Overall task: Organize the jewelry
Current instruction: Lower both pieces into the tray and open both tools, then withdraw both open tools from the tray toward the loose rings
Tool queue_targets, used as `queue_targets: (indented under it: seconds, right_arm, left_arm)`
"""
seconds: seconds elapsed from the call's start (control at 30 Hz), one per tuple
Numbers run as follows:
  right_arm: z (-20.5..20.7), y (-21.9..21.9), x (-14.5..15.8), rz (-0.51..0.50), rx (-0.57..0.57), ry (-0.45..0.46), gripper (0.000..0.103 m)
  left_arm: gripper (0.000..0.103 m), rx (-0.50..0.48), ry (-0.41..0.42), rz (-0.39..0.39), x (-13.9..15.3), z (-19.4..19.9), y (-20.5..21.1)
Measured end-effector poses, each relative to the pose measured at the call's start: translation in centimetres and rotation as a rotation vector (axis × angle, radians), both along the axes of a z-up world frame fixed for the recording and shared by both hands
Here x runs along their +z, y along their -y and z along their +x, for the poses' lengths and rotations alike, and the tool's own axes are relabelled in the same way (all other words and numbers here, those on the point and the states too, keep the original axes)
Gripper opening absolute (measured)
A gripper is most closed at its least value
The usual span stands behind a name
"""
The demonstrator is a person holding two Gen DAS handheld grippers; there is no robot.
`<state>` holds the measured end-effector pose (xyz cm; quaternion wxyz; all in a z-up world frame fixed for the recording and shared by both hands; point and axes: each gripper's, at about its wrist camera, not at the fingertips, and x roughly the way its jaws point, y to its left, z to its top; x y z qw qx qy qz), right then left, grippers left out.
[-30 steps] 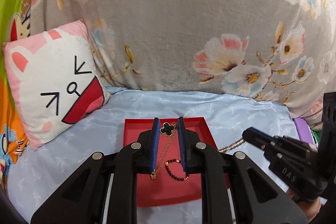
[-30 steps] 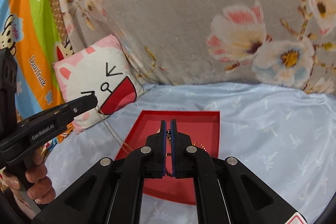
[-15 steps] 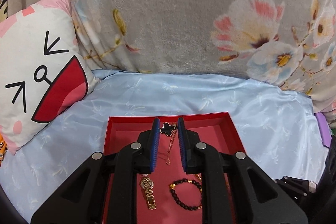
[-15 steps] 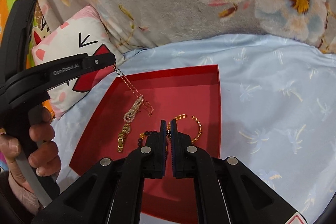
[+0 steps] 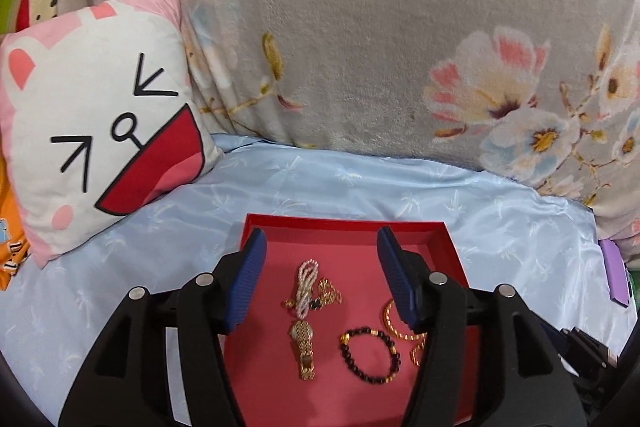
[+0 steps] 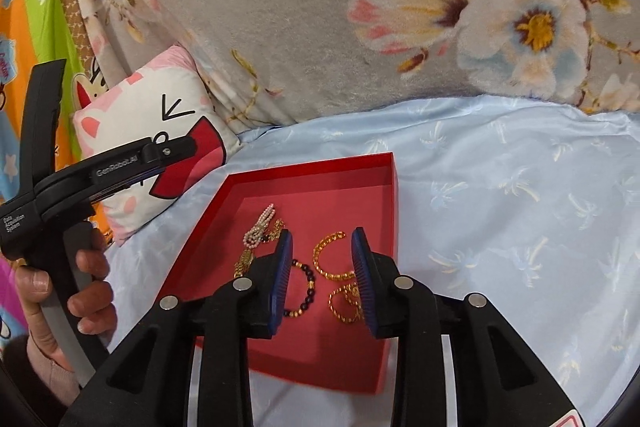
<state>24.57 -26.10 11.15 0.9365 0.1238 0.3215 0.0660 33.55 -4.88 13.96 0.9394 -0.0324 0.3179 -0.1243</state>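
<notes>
A red tray (image 5: 344,235) lies on the light blue sheet and shows in the right wrist view too (image 6: 394,211). In it lie a pearl piece (image 5: 306,277), a gold clover necklace (image 5: 326,293), a gold watch (image 5: 304,347), a dark bead bracelet (image 5: 370,355) and gold chains (image 5: 404,331). My left gripper (image 5: 320,243) is open and empty above the tray. My right gripper (image 6: 322,239) is open and empty above the bead bracelet (image 6: 306,287) and gold chains (image 6: 330,259). The left gripper also shows in the right wrist view (image 6: 160,155).
A pink and white cat pillow (image 5: 92,131) leans at the left. A grey floral blanket (image 5: 360,27) rises behind the tray. A purple object (image 5: 614,275) lies at the right edge. The blue sheet (image 6: 520,207) spreads right of the tray.
Both grippers have opened. The left one let the clover necklace fall into the tray. The right one released the bead bracelet into the tray.
</notes>
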Motion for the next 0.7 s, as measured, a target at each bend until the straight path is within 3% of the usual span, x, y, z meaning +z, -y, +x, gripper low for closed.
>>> queue_targets:
  seconds: [0.3, 0.5, 0.6, 0.7]
  right_arm:
    - [-9.3, -0.8, 1.0, 0.008, -0.014, 0.020, 0.036]
    - [-15.3, -1.1, -0.6, 0.045, -0.019, -0.036, 0.036]
    - [-18.2, -1.2, -1.7, 0.031, -0.042, -0.063, 0.037]
    - [-21.0, -1.4, -3.1, -0.021, -0.074, -0.092, 0.037]
  left_arm:
    - [0.064, 0.011, -0.024, 0.035, -0.9, -9.8, -4.5]
    - [0.065, 0.052, -0.081, 0.028, -3.2, -16.0, -7.8]
    - [0.072, 0.089, -0.067, 0.080, -4.3, -19.1, -8.7]
    - [0.073, 0.114, -0.097, 0.085, -6.0, -21.5, -9.4]
